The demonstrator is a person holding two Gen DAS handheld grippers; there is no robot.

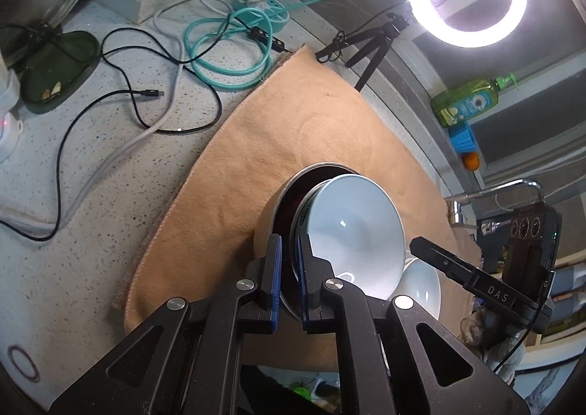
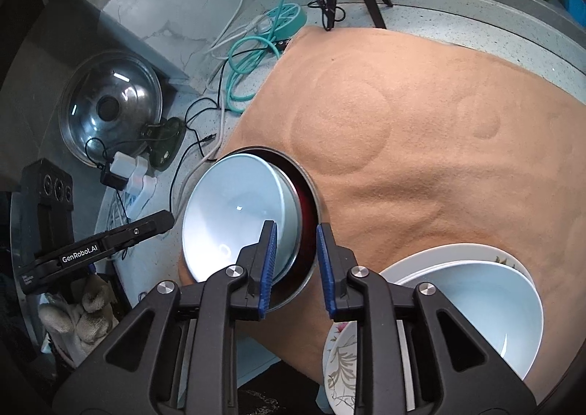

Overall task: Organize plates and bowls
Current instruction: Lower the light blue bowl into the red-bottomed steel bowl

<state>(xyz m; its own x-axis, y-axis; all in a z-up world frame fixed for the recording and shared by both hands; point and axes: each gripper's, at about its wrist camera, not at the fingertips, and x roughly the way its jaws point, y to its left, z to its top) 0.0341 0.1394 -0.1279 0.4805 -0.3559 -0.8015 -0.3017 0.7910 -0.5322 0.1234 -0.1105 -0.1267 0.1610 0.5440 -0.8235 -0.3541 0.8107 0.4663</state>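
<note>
1. While the left gripper [image 1: 289,268] stayed out of it, clamped tight on the near rim of a metal-rimmed dish [image 1: 289,191] with a dark red inside, a pale blue bowl [image 1: 351,232] sat nested in that dish, and both were tilted up off the tan cloth [image 1: 311,122].
2. Seen from the right wrist, the right gripper [image 2: 295,261] had its blue pads slightly apart, astride the rims of the pale blue bowl [image 2: 234,210] and the dish [image 2: 311,191]; neither pad appeared to press on them, so I judged it not to be gripping.
3. As for progress, part of the sorting looked done: a second pale bowl [image 2: 487,309] lay in a white plate [image 2: 439,255] at the near right of the cloth [image 2: 421,104], with a flower-patterned plate [image 2: 340,360] just beside or partly under them; which, I could not tell.
4. Round marks pressed into the cloth suggested places where crockery might stand, though nothing stood on them.
5. What remained, in my judgement, was to settle the held dish and its bowl, either onto the stack at the near right or onto the bare cloth.
6. Relative to the grippers, the dish-and-bowl pair lay right at both sets of fingertips; the stack was near the right gripper, low and to its right, and only its bowl's edge [image 1: 421,279] showed in the left wrist view.
7. Cables [image 1: 227,49] and a pot lid [image 2: 110,104] lay on the counter [image 1: 73,232] well apart from the cloth.
</note>
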